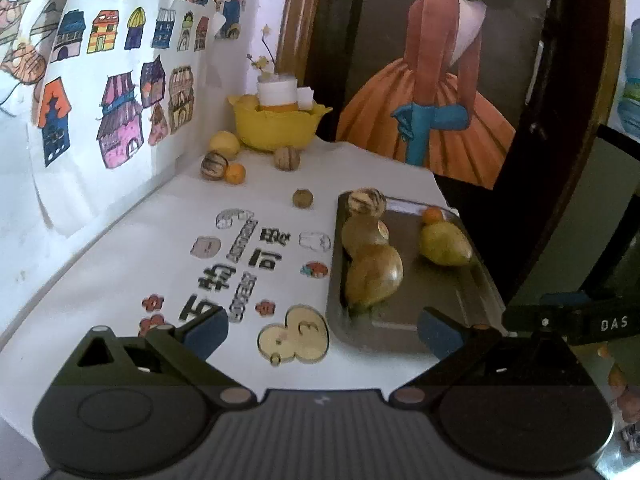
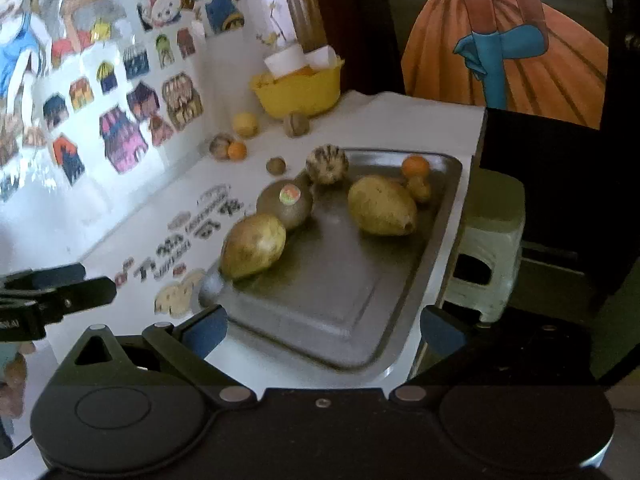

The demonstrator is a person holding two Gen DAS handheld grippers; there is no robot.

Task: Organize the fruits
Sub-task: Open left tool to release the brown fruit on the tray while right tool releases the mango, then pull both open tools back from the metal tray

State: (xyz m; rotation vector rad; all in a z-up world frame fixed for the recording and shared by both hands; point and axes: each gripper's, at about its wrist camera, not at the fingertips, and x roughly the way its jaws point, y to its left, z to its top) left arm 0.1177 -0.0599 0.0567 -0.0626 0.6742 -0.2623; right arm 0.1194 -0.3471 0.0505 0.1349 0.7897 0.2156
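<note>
- The left tongs point(image 1: 322, 330) are standing wide open over the white tabletop point(image 1: 120, 264), gripping nothing; one blue pad is hanging above the printed stickers, the other above the near rim of the metal tray point(image 1: 472, 292).
- The right tongs point(image 2: 322, 330) are likewise gaping at full spread with nothing between them, hovering over the tray's point(image 2: 320, 304) near end without touching it.
- Six fruits are lying in the tray: two pears point(image 2: 254, 245) point(image 2: 382, 205), one brown round fruit with a sticker point(image 2: 285, 203), one striped round fruit point(image 2: 327, 163), one small orange point(image 2: 415, 166), and a small brownish fruit point(image 2: 420, 188) just beside the orange.
- Five fruits are sitting loose on the tabletop near the far wall: one yellow round fruit point(image 1: 225, 144), two striped round fruits point(image 1: 214, 165) point(image 1: 287, 158), one small orange point(image 1: 235, 173) touching the left striped fruit, and one small brown ball point(image 1: 302, 199) nearer the tray.
- One yellow bowl point(image 1: 276, 128) is standing in the far corner, holding a white cup and another yellow fruit at its rim.
- One pale plastic stool point(image 2: 490, 240) is showing beyond the tabletop's right edge.
</note>
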